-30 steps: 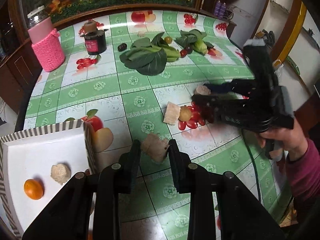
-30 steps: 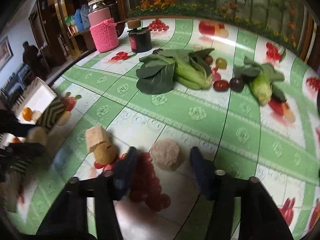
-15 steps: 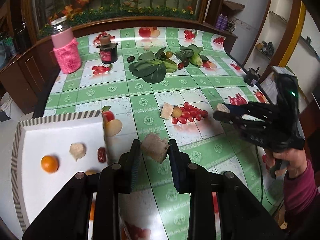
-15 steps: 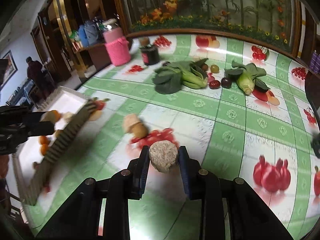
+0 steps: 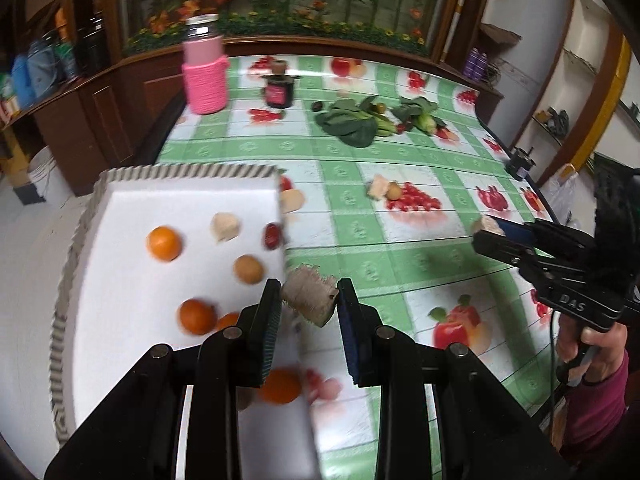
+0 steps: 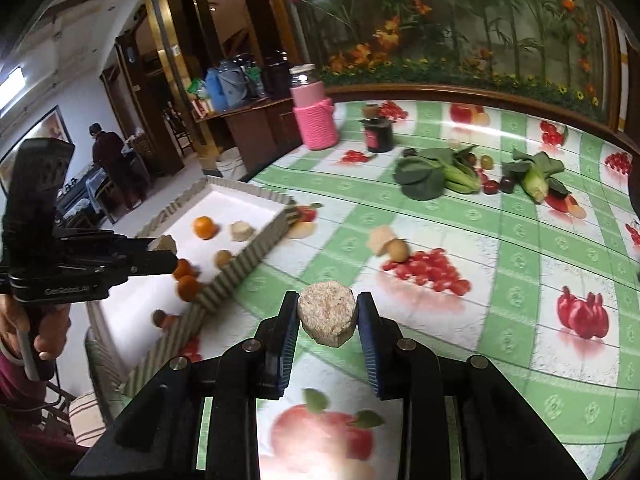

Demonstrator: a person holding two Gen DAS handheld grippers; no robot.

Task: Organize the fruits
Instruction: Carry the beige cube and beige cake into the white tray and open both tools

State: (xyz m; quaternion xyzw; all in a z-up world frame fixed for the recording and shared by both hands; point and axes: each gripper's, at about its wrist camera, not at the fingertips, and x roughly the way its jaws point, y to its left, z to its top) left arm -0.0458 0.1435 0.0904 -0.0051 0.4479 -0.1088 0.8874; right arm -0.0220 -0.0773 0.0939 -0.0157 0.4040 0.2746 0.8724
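Observation:
My left gripper (image 5: 308, 308) is shut on a beige cut fruit chunk (image 5: 307, 294) and holds it in the air over the right edge of the white tray (image 5: 168, 172). The tray holds oranges (image 5: 163, 243), a pale chunk (image 5: 225, 226), a brown round fruit (image 5: 248, 268) and a red date (image 5: 272, 235). My right gripper (image 6: 327, 322) is shut on a round beige fruit piece (image 6: 327, 317), held above the table to the right of the tray (image 6: 256, 196). A beige chunk with a brown fruit (image 6: 390, 244) lies on the table.
Leafy greens (image 6: 436, 168) and dark small fruits (image 6: 498, 186) lie at the back. A pink-sleeved jar (image 6: 314, 118) and a dark jar (image 6: 377, 136) stand at the back left. The tray overhangs the table's left edge. The table edge runs along the right in the left wrist view.
Both grippers have lifted their pieces off the table. The left one has moved left to the tray's edge; the right one has risen and drawn back toward the tray side.

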